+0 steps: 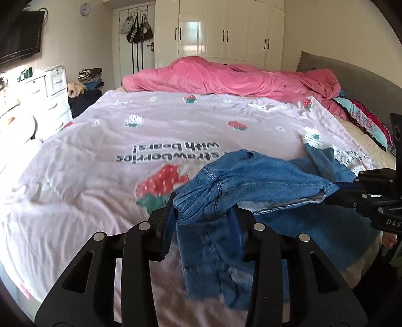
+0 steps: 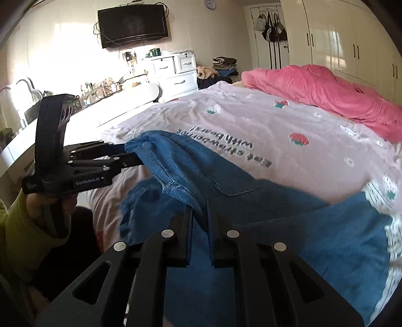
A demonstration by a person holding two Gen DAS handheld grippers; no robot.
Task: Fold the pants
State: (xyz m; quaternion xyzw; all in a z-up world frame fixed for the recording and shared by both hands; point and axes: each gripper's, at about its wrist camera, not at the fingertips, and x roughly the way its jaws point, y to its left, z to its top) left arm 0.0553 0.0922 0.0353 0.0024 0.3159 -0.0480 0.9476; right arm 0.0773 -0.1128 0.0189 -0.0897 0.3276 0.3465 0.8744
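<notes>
Left wrist view: my left gripper (image 1: 201, 208) has its jaws closed on a bunched fold of the blue denim pants (image 1: 251, 181), near the waistband, and my right gripper (image 1: 334, 195) comes in from the right edge with its jaws clamped on another edge of the same garment. The pants hang lifted between the two grips, with the rest of the cloth drooping onto the bed below and trailing off toward the right.

From the right wrist view, my right gripper (image 2: 199, 213) pinches a seamed fold of the pants (image 2: 251, 201), and a back pocket shows just beyond it. My left gripper (image 2: 130, 156) reaches in from the left; its body reads "GenRobot.AI".

The pants lie across the near end of a bed covered by a pale lilac sheet (image 1: 125, 130) printed with strawberries and the words "strawberries with bears!", seen upside down. A pink duvet (image 1: 226, 78) is heaped at the far side of the bed.

Around the room: a white wardrobe (image 1: 221, 27) with dark handles, bags hung on a door (image 1: 137, 27), a white chest of drawers (image 2: 176, 70) with folded clothes (image 2: 224, 65) stacked beside it, a wall-mounted television (image 2: 133, 24), a round wall clock (image 1: 84, 9) and a cluttered white table (image 2: 113, 93) along the bright wall.
</notes>
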